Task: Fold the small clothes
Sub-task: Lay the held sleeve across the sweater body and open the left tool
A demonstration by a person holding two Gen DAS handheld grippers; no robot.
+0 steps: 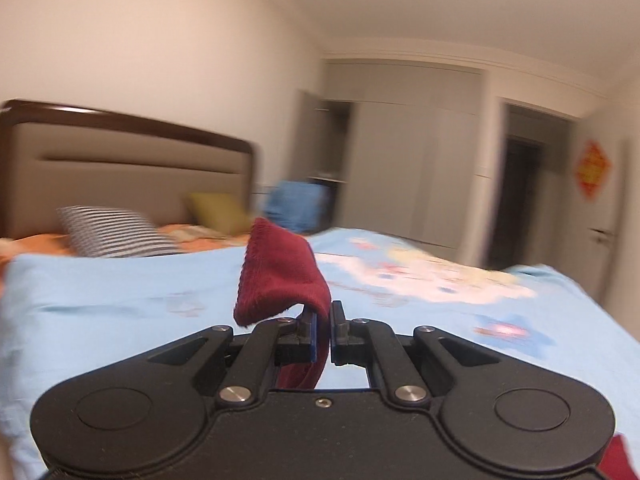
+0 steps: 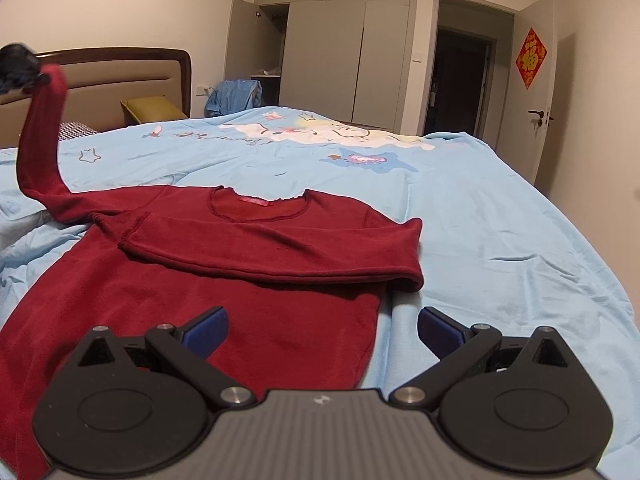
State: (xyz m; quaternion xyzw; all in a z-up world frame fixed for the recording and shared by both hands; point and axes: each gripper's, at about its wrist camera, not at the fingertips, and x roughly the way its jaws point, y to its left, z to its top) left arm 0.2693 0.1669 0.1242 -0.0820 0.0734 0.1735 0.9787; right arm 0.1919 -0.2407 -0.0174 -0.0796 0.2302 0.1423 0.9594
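Red neck label unreadable; door hanging reads 福.

Place: you are working in a home bedroom.
Bed: you are looking across its light blue cartoon-print sheet.
Headboard: padded, wood-framed, standing at the bed's far end against the wall.
Pillows: a striped pillow and an olive cushion are lying just before the headboard.
Wardrobe: grey built-in doors are rising beyond the bed.
Doorway: opening dark, right of the wardrobe.
Red decoration: hanging right of the doorway.
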